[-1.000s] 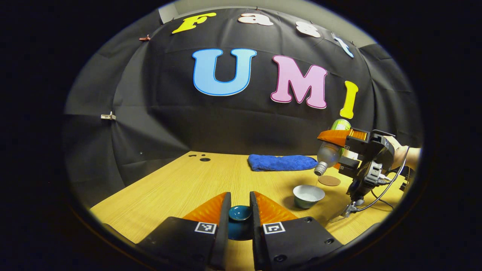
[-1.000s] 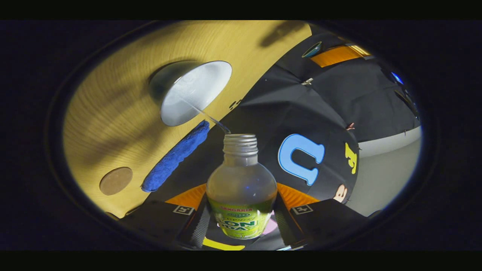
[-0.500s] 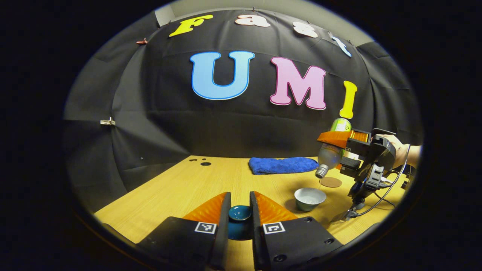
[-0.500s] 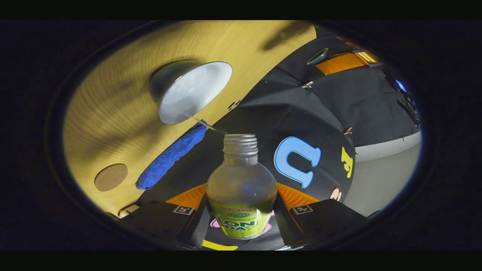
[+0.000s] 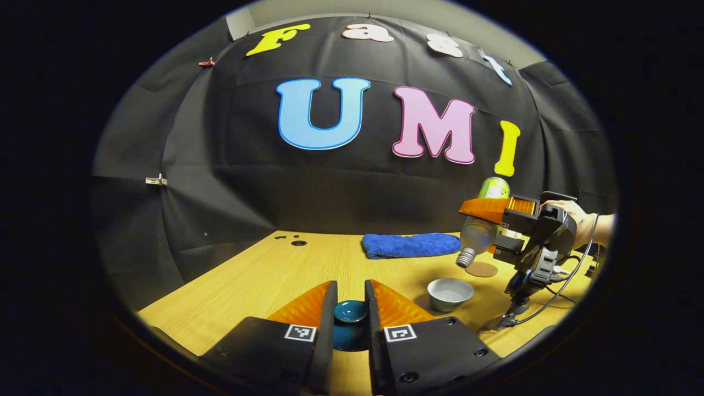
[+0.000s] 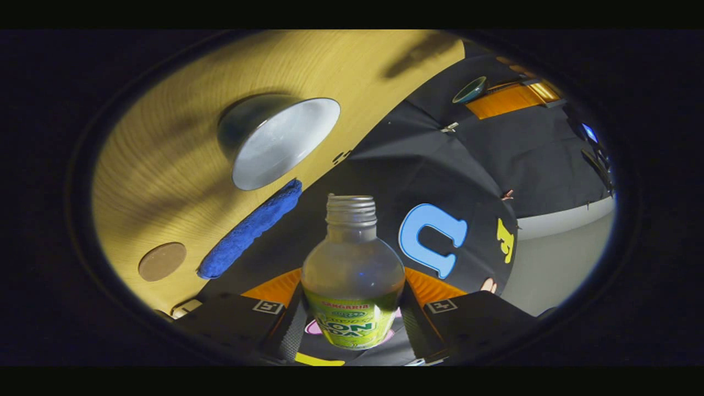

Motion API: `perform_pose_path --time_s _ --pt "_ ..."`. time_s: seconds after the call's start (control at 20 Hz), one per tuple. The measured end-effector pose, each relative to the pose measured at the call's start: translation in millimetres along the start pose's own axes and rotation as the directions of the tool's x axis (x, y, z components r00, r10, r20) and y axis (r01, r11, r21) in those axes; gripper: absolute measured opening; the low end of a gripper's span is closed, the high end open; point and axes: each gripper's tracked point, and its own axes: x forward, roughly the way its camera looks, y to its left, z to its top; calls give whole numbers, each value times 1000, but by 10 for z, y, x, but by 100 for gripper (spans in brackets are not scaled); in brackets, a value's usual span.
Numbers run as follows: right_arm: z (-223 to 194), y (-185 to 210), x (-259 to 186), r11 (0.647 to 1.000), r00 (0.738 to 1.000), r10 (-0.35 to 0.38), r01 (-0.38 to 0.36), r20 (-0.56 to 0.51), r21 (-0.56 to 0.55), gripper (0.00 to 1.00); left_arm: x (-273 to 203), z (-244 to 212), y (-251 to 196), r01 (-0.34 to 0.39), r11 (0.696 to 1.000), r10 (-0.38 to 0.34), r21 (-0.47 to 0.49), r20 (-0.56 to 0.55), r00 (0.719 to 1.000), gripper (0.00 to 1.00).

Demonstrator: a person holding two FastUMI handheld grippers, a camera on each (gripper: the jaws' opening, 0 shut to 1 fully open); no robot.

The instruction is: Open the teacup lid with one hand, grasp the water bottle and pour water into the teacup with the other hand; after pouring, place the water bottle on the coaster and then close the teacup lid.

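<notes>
Two grippers are what I am working with over the pale wooden table (image 5: 264,275). Against the back wall on it I see a blue folded towel (image 5: 410,245). My right gripper (image 6: 352,308) has its fingers clamped on the clear plastic water bottle with the green label (image 6: 352,275), which is tipped neck-down above the table, its open mouth just beyond the small grey teacup (image 5: 450,293). No stream shows at the mouth, as far as I can make out. That cup stands open on the wood, with the round brown coaster (image 5: 481,269) near it, apart from it. My left gripper (image 5: 350,313) has its fingers pressed on the dark teal teacup lid (image 5: 350,312), well apart from the cup.
</notes>
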Motion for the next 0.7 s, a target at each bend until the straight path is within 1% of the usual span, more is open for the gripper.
perform_pose_path --time_s 0.15,0.45,0.5,0.6,0.65,0.7 --pt "-5 13 -8 1000 1000 8 -8 -4 12 78 -2 -12 -11 4 1000 -4 -7 -7 1000 31" --pt "-66 -20 -10 999 1000 11 -10 -20 43 78 -55 -10 65 -19 1000 19 -3 -12 1000 31" --pt "-106 -22 -13 998 999 18 -16 -29 63 78 -63 -4 70 -23 1000 23 -2 -12 1000 31" --pt "-174 10 -60 989 998 42 -35 -45 145 78 -78 4 67 -26 1000 26 1 -11 1000 31" --pt "-184 23 -108 980 997 54 -44 -47 195 78 -88 23 68 -28 1000 28 3 -8 1000 31" --pt "-171 -6 -157 968 997 53 -38 -54 247 78 -93 38 48 -28 1000 28 4 -4 1000 31"
